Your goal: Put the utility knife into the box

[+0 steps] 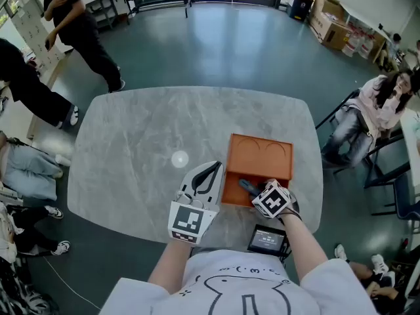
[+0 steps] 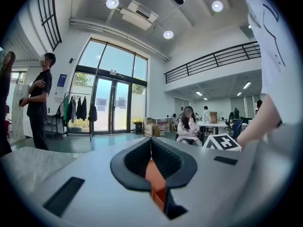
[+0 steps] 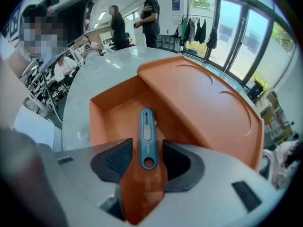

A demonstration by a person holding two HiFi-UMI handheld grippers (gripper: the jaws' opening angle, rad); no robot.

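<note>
An orange box (image 1: 230, 178) stands on the near right of the marble table (image 1: 138, 143), its lid (image 1: 260, 152) lying over the far half. The blue-grey utility knife (image 1: 247, 187) lies in the uncovered near compartment. In the right gripper view the knife (image 3: 147, 126) points into the box (image 3: 98, 122) with its ringed end between the jaws; my right gripper (image 3: 147, 144) is open, with a gap on each side of the knife. My left gripper (image 1: 210, 173) hovers just left of the box, shut and empty, and its own view looks out over the room.
A small black device with a lit screen (image 1: 266, 239) sits at the table's near edge by my right arm. A person (image 1: 377, 104) sits on a chair to the right. Two people (image 1: 79, 25) stand at the far left, and cardboard boxes (image 1: 331, 20) lie at the back right.
</note>
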